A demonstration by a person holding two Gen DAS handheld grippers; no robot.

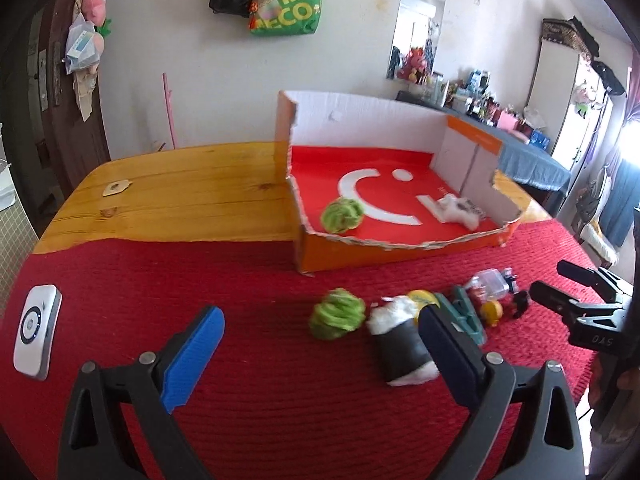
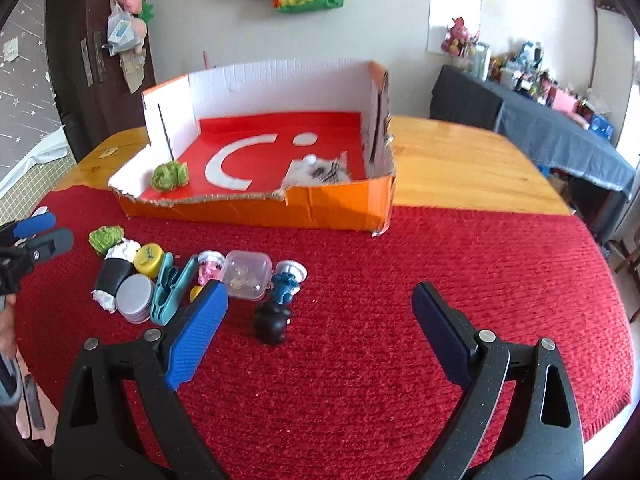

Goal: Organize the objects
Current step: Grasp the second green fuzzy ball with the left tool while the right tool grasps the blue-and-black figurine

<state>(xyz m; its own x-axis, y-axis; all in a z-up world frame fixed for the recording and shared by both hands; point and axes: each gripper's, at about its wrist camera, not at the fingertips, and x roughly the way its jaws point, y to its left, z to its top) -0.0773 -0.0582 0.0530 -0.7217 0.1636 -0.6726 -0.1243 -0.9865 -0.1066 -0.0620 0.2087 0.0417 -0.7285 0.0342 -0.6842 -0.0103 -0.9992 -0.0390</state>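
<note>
An orange cardboard box (image 1: pixel 400 254) (image 2: pixel 340 206) with a red floor stands on the table and holds a green yarn ball (image 1: pixel 343 215) (image 2: pixel 169 175) and a white fluffy toy (image 1: pixel 458 210) (image 2: pixel 320 172). On the red mat in front lie a second green yarn ball (image 1: pixel 338 313) (image 2: pixel 105 237), a black-and-white roll (image 1: pixel 400 340) (image 2: pixel 114 274), a teal clothespin (image 2: pixel 170 290), a clear plastic case (image 2: pixel 246 274) and a black figurine (image 2: pixel 273 322). My left gripper (image 1: pixel 320 336) is open and empty above the mat near the yarn ball. My right gripper (image 2: pixel 320 312) is open and empty.
A white device (image 1: pixel 37 330) lies on the red mat (image 1: pixel 200 272) at the left. Bare wooden table (image 1: pixel 180 192) (image 2: pixel 472 160) extends beside the box. A yellow cap (image 2: pixel 149 258), grey lid (image 2: pixel 135 296) and small figures lie in the pile.
</note>
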